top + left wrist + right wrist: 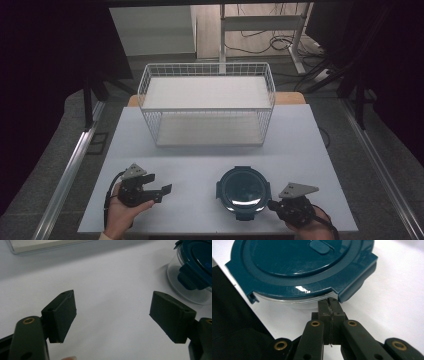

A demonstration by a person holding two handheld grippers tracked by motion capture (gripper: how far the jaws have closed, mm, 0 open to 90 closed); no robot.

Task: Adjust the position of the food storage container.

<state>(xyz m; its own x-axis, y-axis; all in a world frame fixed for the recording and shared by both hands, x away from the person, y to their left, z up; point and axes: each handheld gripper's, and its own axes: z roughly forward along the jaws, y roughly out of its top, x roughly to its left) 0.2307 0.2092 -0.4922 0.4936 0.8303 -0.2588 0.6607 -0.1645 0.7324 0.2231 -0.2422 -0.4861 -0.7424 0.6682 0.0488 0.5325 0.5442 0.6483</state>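
Note:
A round clear container with a dark blue clip lid stands on the white table near its front edge. My right gripper lies at the container's right front side. In the right gripper view its jaws are pressed flat together, and my right gripper has its tips against the glass rim under the lid, beside a lid flap. My left gripper rests to the left of the container, a hand's width away. Its jaws stand wide apart over bare table, my left gripper holding nothing, with the container at the upper right.
A white wire basket with a pale liner stands at the back middle of the table. Its base edge shows in the left gripper view. Black curtains flank the table, and a desk frame and cables lie on the floor behind.

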